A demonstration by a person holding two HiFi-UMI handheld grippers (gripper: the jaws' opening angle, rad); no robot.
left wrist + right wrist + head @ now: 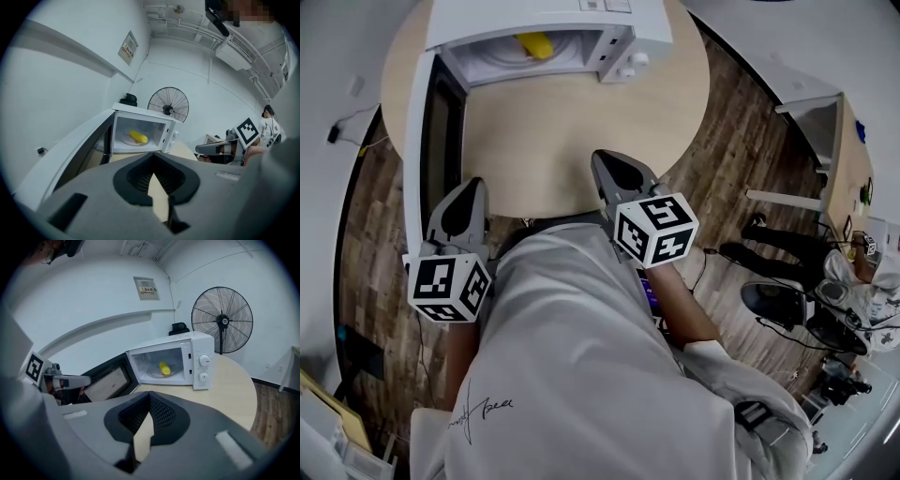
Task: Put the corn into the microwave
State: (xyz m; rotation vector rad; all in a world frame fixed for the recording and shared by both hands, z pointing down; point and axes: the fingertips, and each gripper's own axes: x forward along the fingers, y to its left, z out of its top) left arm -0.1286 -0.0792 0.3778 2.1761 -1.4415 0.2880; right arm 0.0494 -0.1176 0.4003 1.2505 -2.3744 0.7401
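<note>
Bare tabletop (581, 141) is stretching before the microwave (619, 28), its door (427, 131) hanging open at 9 o'clock. The corn (534, 44) is lying inside, axis 10-to-4 o'clock. The left gripper (471, 187) and right gripper (607, 161) are hovering, fingers closed, empty.

Person wears a loose pale grey top (572, 356) w/ a small dark script print (483, 407) low on the left side; right sleeve (733, 375) is the same pale cloth. Left tool (469, 185) & right tool (605, 159): dark grey tapered bodies, black ribbed pads (161, 414) inside. Each carries a white cube w/ black square markers: left cube (450, 286), right cube (656, 228).
</note>
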